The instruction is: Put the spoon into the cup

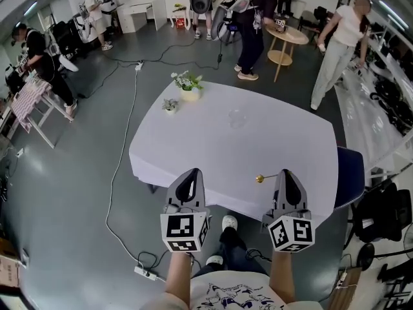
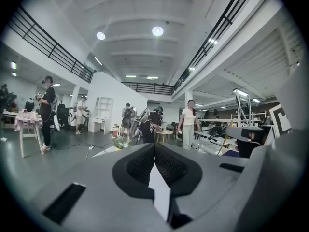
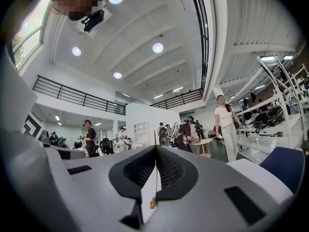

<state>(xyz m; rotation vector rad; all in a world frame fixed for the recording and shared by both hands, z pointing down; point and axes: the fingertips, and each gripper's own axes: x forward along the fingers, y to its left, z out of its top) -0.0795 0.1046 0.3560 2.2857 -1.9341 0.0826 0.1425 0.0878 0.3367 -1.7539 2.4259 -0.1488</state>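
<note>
A gold spoon (image 1: 266, 177) sticks out leftwards from my right gripper (image 1: 286, 174), over the near edge of the white-clothed table (image 1: 284, 134). In the right gripper view the spoon's thin handle (image 3: 155, 178) runs between the closed pads, so my right gripper (image 3: 156, 151) is shut on it. A clear glass cup (image 1: 237, 117) stands upright near the middle of the table, well beyond both grippers. My left gripper (image 1: 191, 173) hovers at the near table edge, left of the right one. Its jaws (image 2: 154, 151) meet with nothing between them.
Two small potted plants (image 1: 188, 86) (image 1: 170, 106) stand at the table's far left corner. A blue chair (image 1: 349, 176) sits at the table's right side. Several people stand beyond the table, near a round wooden table (image 1: 287, 37). Cables and a power strip (image 1: 143, 273) lie on the floor at left.
</note>
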